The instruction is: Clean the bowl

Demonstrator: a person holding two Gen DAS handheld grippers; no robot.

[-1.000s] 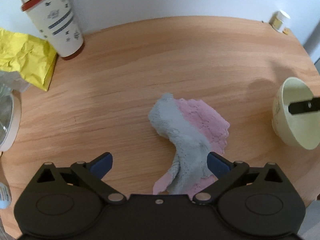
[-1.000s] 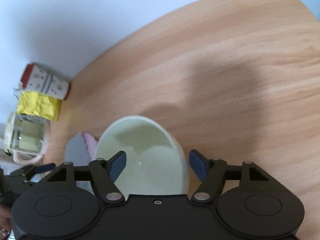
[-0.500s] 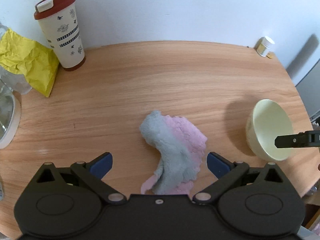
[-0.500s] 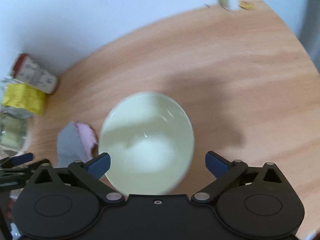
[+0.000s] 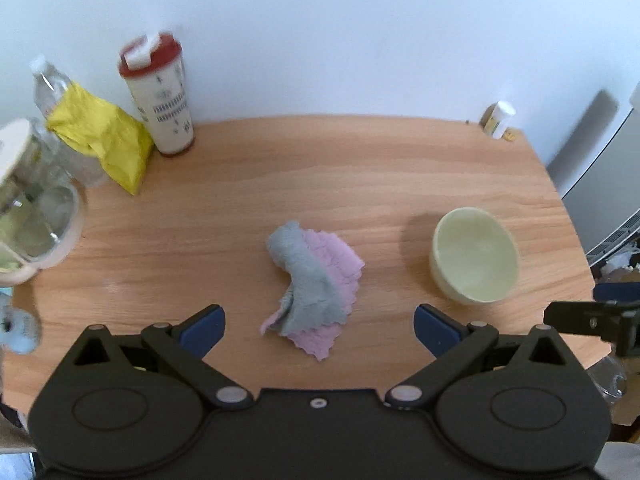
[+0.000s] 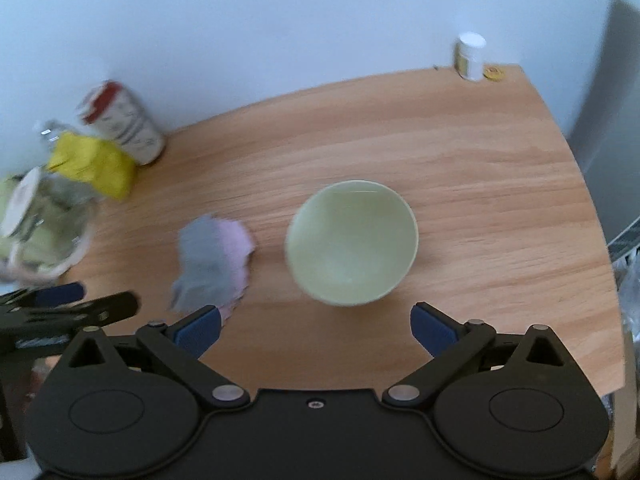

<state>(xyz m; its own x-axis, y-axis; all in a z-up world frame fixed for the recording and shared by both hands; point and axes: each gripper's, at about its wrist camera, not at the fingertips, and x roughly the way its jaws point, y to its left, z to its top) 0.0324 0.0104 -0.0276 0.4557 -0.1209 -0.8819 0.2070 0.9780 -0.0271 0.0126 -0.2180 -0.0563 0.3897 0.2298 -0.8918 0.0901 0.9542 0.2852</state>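
Both the left gripper (image 5: 318, 328) and right gripper (image 6: 316, 330) are hanging released; the bowl (image 6: 352, 243) is sitting upright on the bench (image 5: 240, 184) beside the cloth (image 5: 314, 280), apparently wiped already or awaiting wiping.

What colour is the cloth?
The cloth is grey and pink, clearest in the left wrist view.

Table (image 5: 360, 168): wood, light, visible grain, smooth with a low satin sheen. Bowl (image 5: 475, 256): pale green, smooth, looks glazed, faint gloss inside. Cloth (image 5: 314, 284): fluffy pile, grey one face, pink the other, matt, scalloped edge. Bag (image 5: 100, 140): yellow, crinkled, looks like thin plastic or foil. Cup (image 5: 160, 96): printed matt wall, red plastic lid. Bottle (image 5: 46, 84): clear plastic. Left gripper (image 5: 318, 330) and right gripper (image 6: 316, 328): matt black plastic frames, metal pivot pins, blue pads on the jaws.
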